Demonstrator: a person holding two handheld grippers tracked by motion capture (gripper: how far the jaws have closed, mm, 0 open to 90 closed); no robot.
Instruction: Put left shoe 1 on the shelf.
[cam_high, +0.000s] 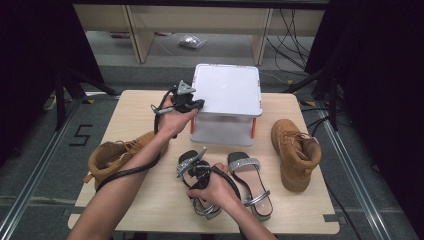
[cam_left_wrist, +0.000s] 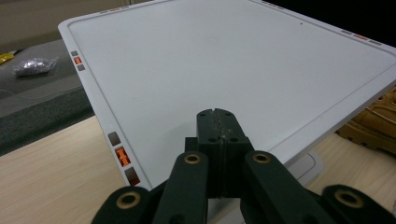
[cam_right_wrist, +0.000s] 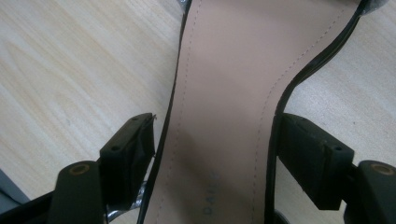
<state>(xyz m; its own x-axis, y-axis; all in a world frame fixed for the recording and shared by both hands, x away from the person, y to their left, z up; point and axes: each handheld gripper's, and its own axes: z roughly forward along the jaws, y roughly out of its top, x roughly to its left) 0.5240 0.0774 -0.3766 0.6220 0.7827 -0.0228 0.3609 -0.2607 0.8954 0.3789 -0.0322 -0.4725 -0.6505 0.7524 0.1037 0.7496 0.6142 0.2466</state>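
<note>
A pair of black sandals with glittery straps lies at the table's front middle. My right gripper (cam_high: 196, 172) hangs over the left sandal (cam_high: 205, 206). In the right gripper view its jaws (cam_right_wrist: 215, 135) straddle that sandal's tan insole (cam_right_wrist: 219, 93), the right pad at the sole's edge and a thin gap at the left pad. The other sandal (cam_high: 250, 182) lies just to the right. My left gripper (cam_high: 200, 104) is shut and empty at the front left corner of the white two-tier stand (cam_high: 227, 90); its closed tips (cam_left_wrist: 217, 114) sit just above the stand's top (cam_left_wrist: 233, 60).
A tan boot (cam_high: 117, 155) lies on its side at the table's left, under my left forearm. Its mate (cam_high: 295, 152) lies at the right, also seen past the stand as a tan boot (cam_left_wrist: 373, 121). The wooden table (cam_high: 140, 105) has bare room at the back left.
</note>
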